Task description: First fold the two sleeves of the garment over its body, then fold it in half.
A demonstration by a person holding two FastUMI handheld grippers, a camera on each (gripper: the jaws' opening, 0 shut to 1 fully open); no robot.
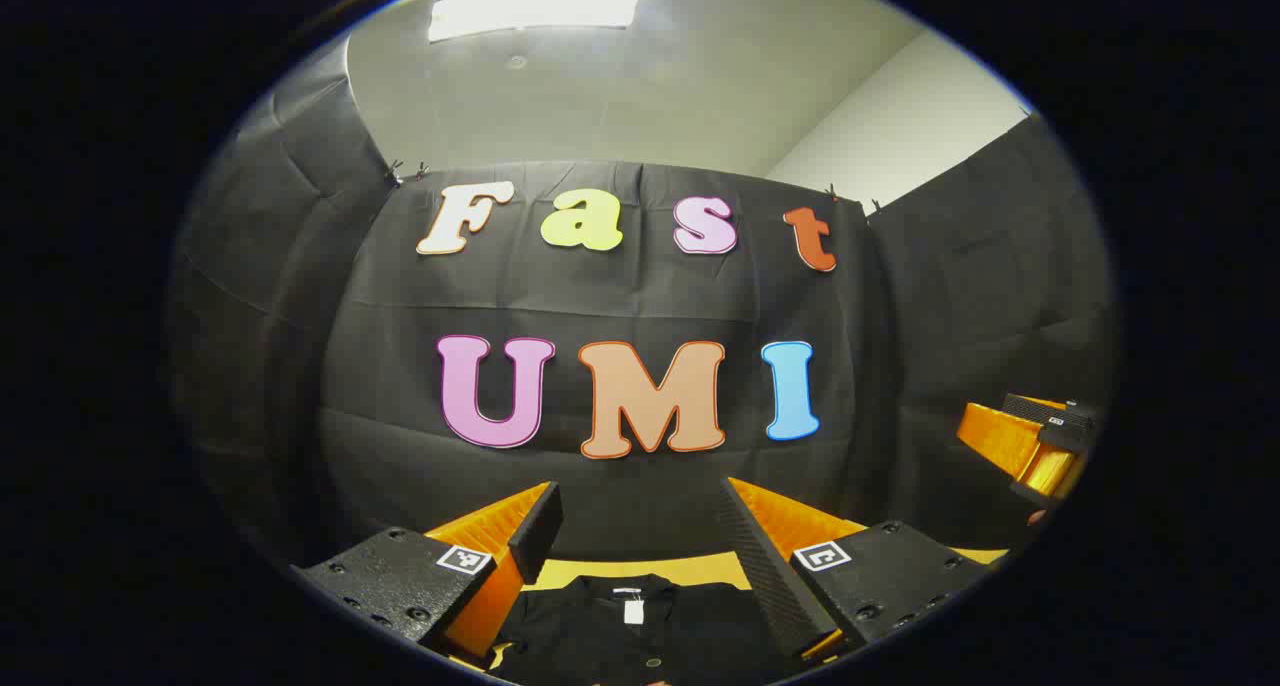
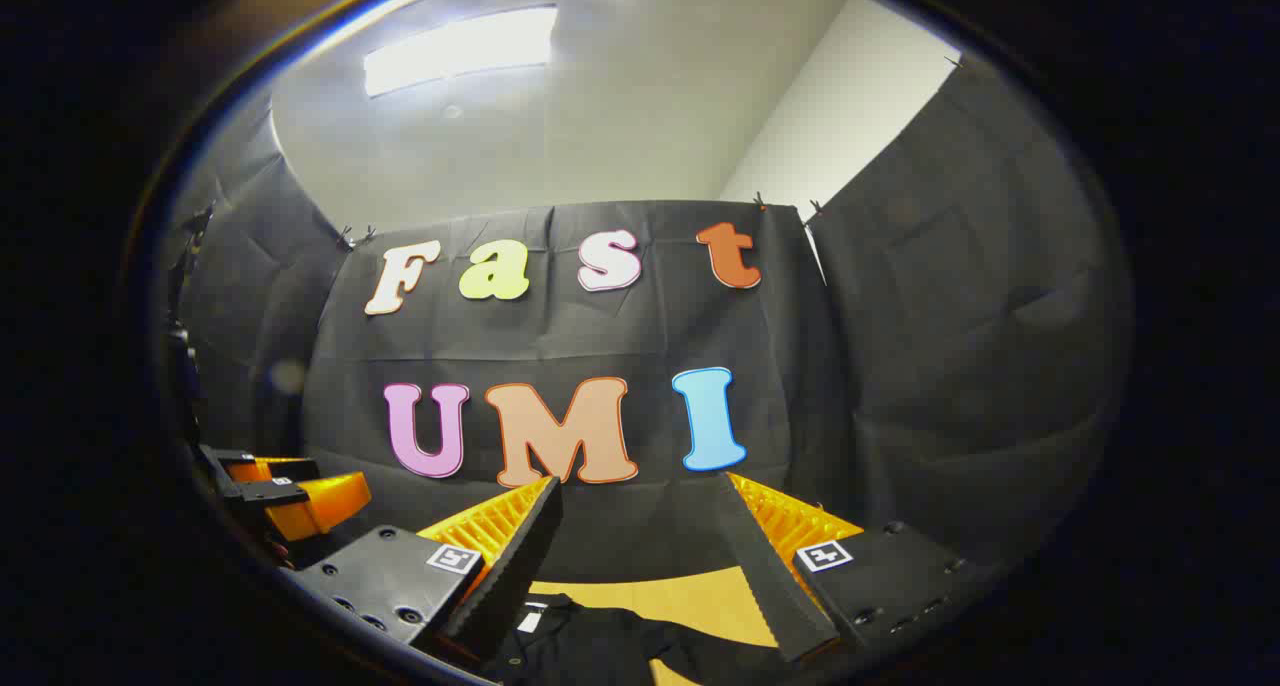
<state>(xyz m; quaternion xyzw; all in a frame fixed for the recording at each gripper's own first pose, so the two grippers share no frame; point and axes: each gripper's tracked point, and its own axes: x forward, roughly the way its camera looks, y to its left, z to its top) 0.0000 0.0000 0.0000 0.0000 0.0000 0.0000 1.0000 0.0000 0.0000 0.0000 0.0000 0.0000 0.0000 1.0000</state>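
Black cloth walls (image 1: 620,296) ring the booth, a pale ceiling with a lit panel (image 1: 540,1) above. Below, a yellowish wooden surface (image 2: 690,591) carries the black garment (image 1: 640,631), lying flat at the bottom of the left gripper view with collar and a small white neck tag (image 1: 633,611) facing the camera, a button just beneath; in the right gripper view the same garment (image 2: 590,641) sits low and to the left, part of it running out of frame. Sleeves cannot be made out from here, so judged not yet folded; task looks to be at its start. Left tongs (image 1: 640,526) stand wide, nothing between them, raised above the collar. Right tongs (image 2: 640,536) likewise wide and empty, held above the garment's edge, bare surface showing between the fingers. The right tongs also show far off at the right edge of the left gripper view (image 1: 1035,441), and the left tongs at the left edge of the right gripper view (image 2: 285,491). Step in hand, as a judgement: come down to one sleeve. To do it well, tilt down so the cuff comes into sight, pinch only the top layer near the cuff, lift little, carry it straight across the body and lay it flat without dragging the collar askew.
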